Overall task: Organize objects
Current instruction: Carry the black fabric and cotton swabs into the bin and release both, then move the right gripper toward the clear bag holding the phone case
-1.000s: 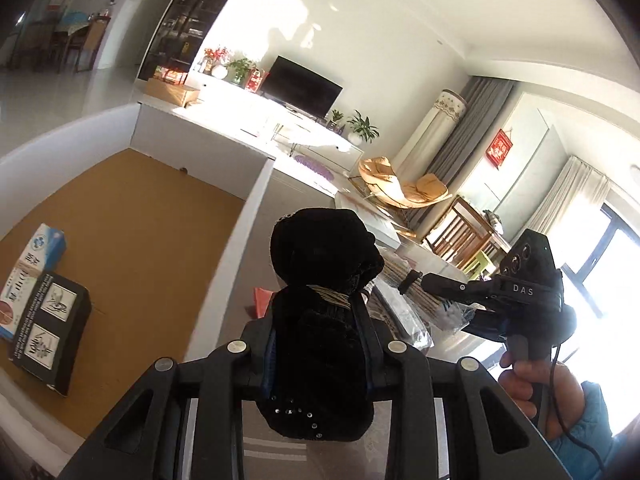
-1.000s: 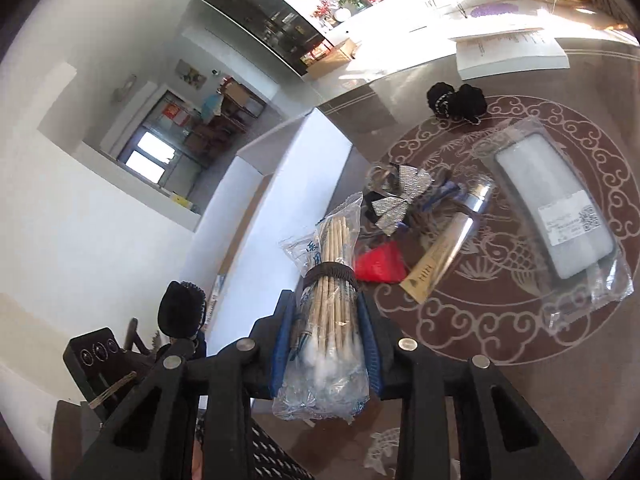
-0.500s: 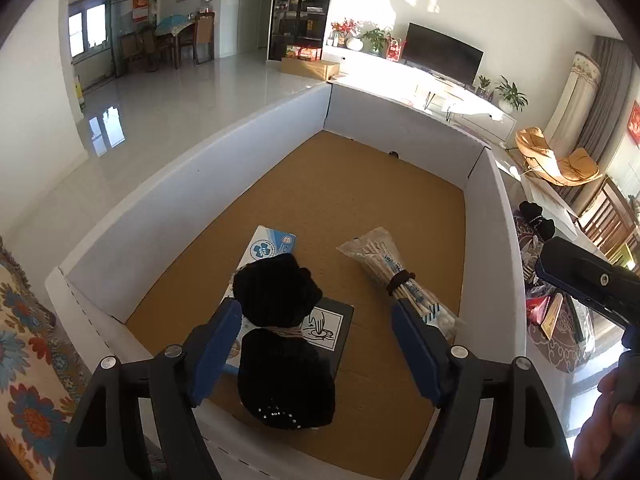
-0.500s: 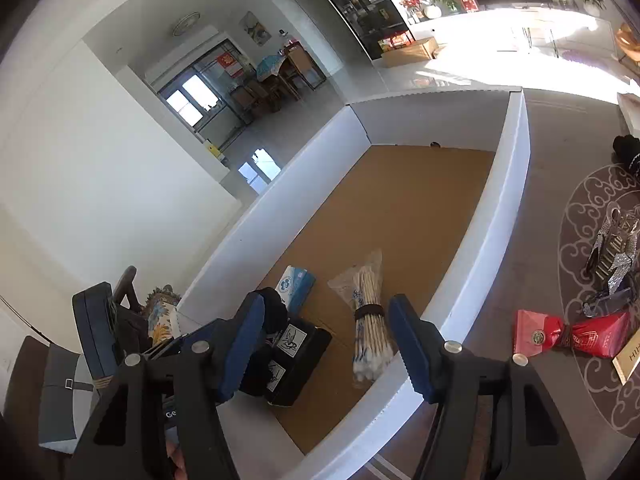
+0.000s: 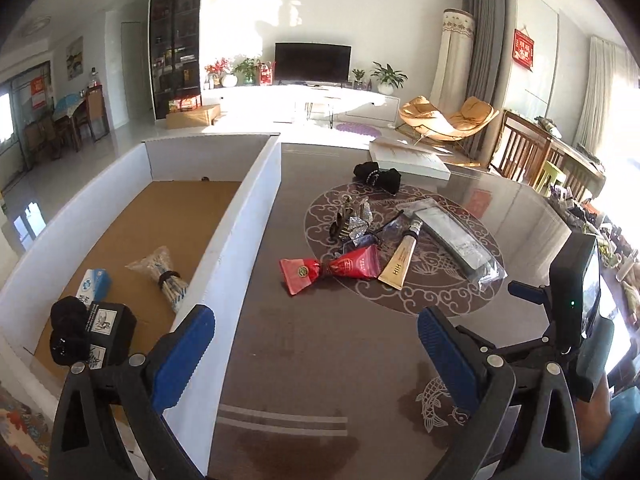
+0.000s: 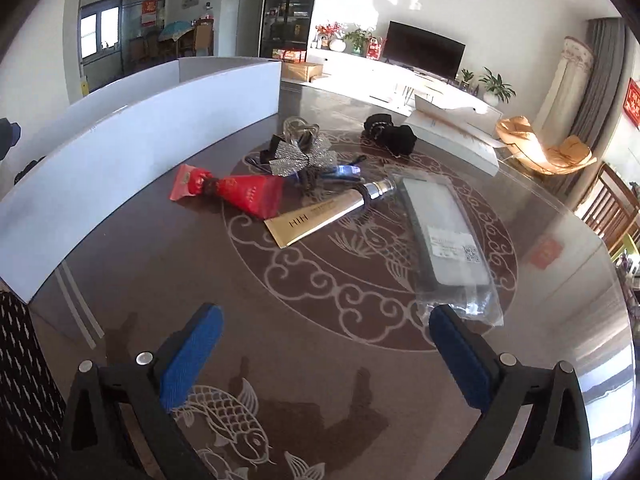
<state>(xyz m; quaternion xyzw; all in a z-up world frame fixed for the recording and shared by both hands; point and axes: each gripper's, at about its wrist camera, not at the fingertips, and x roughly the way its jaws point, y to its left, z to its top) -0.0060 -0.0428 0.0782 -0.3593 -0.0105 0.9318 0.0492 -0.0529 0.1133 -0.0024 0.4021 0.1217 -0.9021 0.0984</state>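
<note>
Both grippers withdrew; cotton swabs (boxed) lie left.

1. White-walled box: brown floor; holds a bagged swab bundle, a black carton, a blue-white carton and a black scrunchie.
2. Table: red pouch, gold tube, silver bow, bagged grey case, second black scrunchie, lying close together.

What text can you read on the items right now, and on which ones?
"HIH": on the gold tube lying on the table.
White label with a QR code on the bagged flat pack: print too small to read.
Red pouch: small marks, unreadable.
Black box and blue-white box in the cardboard tray: pictures only, print blurred.
</note>
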